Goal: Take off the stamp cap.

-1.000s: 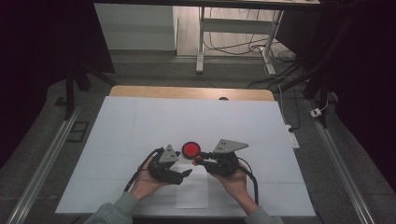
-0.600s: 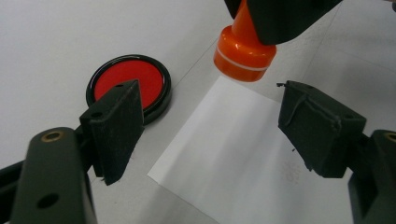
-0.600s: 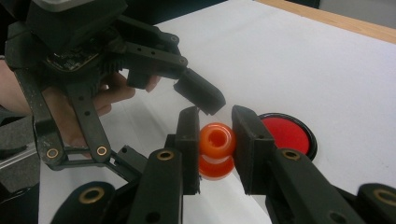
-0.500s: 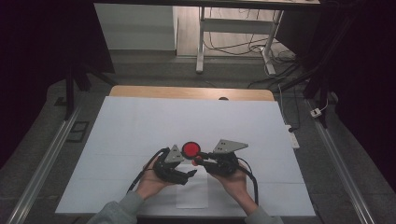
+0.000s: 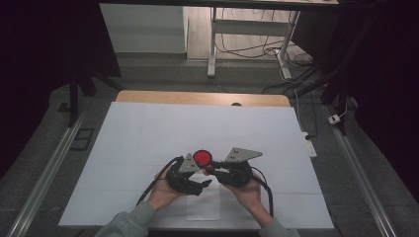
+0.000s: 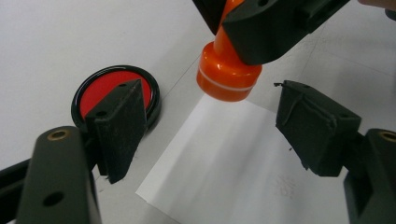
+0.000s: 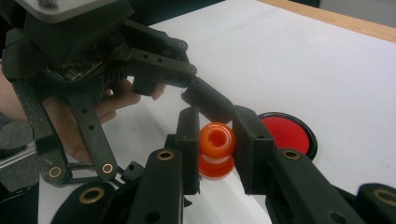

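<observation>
The orange stamp is clenched upright in the right tongs, base down over the paper, between the released left tongs.

The small orange plastic stamp looks smooth and glossy, with a pale band around its base. The round red ink pad, at ten o'clock of it in the left gripper view, has a shiny black plastic rim and a matt red face. The white sheet of paper is smooth and matt. The black plastic jaws are dull, with rough, scuffed pads. The surface is matt white, edged in wood at twelve o'clock.
</observation>
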Demonstrator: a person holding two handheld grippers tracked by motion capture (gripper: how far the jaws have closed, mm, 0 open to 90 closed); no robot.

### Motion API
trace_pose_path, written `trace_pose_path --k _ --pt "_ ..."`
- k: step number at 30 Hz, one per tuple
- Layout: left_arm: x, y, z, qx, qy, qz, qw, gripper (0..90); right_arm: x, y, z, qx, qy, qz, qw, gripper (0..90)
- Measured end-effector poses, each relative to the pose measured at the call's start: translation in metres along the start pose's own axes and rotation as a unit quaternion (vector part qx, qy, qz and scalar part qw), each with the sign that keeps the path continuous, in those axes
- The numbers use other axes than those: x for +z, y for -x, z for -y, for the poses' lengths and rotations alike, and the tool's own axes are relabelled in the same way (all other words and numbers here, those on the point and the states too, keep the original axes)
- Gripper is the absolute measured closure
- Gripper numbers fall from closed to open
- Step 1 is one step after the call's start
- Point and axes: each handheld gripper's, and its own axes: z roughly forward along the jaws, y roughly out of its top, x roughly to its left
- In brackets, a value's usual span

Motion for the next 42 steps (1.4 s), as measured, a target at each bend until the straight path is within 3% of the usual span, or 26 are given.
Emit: trace_pose_path --k 42 --pt "0.0078 0.0029 -0.0035 0.024 -0.001 0.001 0.9997 52.2 0.0005 -0.0001 0.0011 0.002 0.0 0.0 1.0 72.1"
